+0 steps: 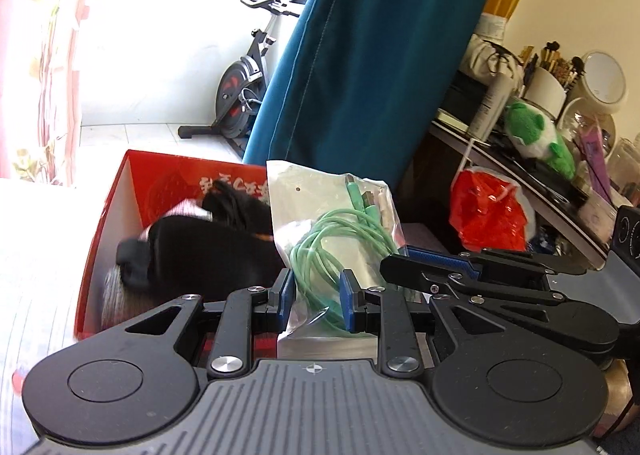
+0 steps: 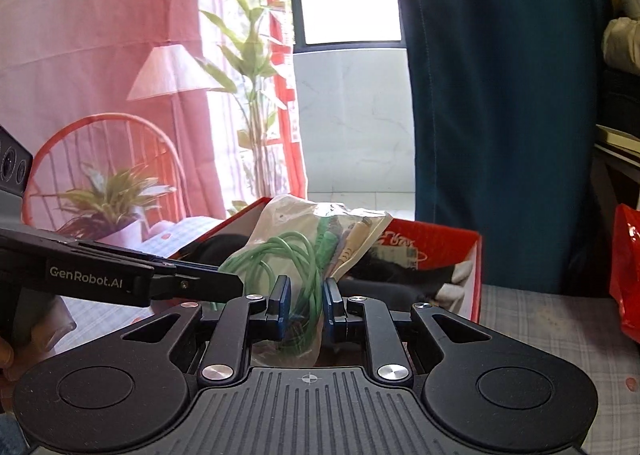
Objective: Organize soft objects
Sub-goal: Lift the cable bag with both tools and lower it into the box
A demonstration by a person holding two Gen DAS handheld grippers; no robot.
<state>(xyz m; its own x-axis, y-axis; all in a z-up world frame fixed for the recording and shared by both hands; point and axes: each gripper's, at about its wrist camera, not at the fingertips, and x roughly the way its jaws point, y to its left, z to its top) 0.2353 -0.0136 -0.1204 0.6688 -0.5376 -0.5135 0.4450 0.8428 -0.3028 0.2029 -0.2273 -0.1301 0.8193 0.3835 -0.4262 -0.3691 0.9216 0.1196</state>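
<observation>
Thing: we hold a clear crinkly plastic bag of coiled green cables (image 1: 340,231) above the open red cardboard box (image 1: 120,191), which already holds dark soft items.
Jaws: left gripper (image 1: 316,301) and right gripper (image 2: 306,305) each stand narrow, pinching the bag's lower part.
Handling: we judge it light, floppy, slippery.
Hold: we favour pinching through the cable bundle, not loose film.
</observation>
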